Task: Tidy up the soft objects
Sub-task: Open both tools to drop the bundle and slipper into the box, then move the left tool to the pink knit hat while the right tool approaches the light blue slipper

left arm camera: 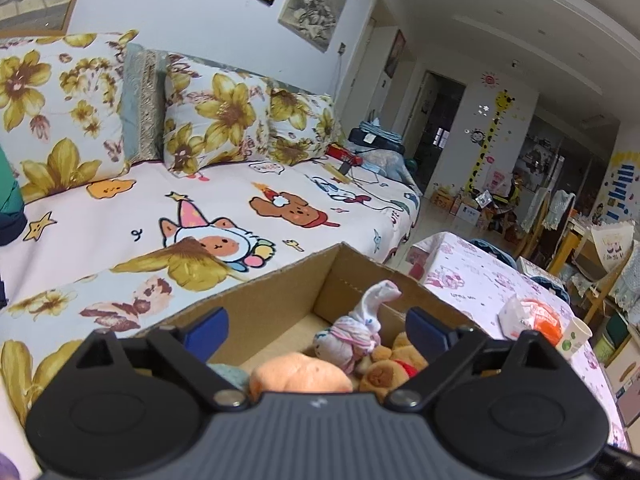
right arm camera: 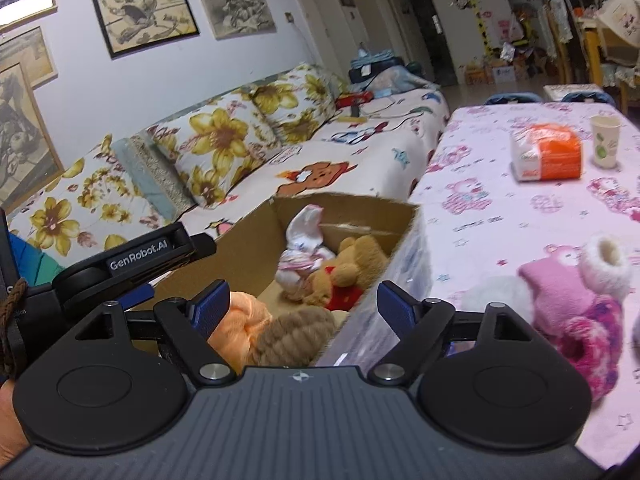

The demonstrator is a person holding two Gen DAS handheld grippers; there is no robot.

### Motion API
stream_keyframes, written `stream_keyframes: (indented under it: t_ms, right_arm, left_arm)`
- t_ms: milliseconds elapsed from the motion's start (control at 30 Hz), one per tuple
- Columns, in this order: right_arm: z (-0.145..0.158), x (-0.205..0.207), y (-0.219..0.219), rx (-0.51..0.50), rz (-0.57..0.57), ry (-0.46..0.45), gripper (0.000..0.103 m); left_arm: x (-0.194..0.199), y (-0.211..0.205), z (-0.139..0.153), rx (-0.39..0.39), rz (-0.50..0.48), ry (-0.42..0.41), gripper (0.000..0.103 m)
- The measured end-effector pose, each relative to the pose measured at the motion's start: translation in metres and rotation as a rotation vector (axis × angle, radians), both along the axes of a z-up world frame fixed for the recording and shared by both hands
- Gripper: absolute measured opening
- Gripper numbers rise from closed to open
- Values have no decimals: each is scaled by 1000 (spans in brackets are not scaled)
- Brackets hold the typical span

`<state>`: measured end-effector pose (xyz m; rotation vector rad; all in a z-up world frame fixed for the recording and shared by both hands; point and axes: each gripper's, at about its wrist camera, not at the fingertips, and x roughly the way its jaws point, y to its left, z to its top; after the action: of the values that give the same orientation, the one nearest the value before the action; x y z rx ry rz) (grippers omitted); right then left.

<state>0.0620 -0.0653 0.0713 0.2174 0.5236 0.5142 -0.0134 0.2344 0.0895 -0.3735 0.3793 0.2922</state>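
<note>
A cardboard box (right arm camera: 256, 248) stands between the sofa and the table; it also shows in the left wrist view (left arm camera: 280, 300). Inside lie a knotted white-pink sock (right arm camera: 302, 254), a brown bear in a red shirt (right arm camera: 348, 272), an orange plush (right arm camera: 240, 328) and a tan braided plush (right arm camera: 296, 334). The sock (left arm camera: 356, 330), bear (left arm camera: 390, 368) and orange plush (left arm camera: 300, 374) show in the left view. My left gripper (left arm camera: 316, 330) is open and empty above the box. My right gripper (right arm camera: 304, 312) is open and empty over the box's near edge. Pink knitted booties (right arm camera: 580, 300) lie on the table at the right.
The table with a pink cloth (right arm camera: 500, 208) carries an orange tissue pack (right arm camera: 546, 152) and a paper cup (right arm camera: 605, 140). A sofa with floral cushions (left arm camera: 216, 116) runs behind the box. The left gripper's body (right arm camera: 132, 268) shows left of the box.
</note>
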Motion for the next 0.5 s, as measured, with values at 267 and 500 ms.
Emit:
stream_keyframes:
  t_ms: [267,500]
  right_arm:
    - [-3,-10,-14,-12,-49,0,103]
    - [-5,-13,-20,-30,-82,6,103]
  left_arm:
    - [2,-14,1,31,-56,-4,98]
    - [3,-26,2,59,-89,-6,98]
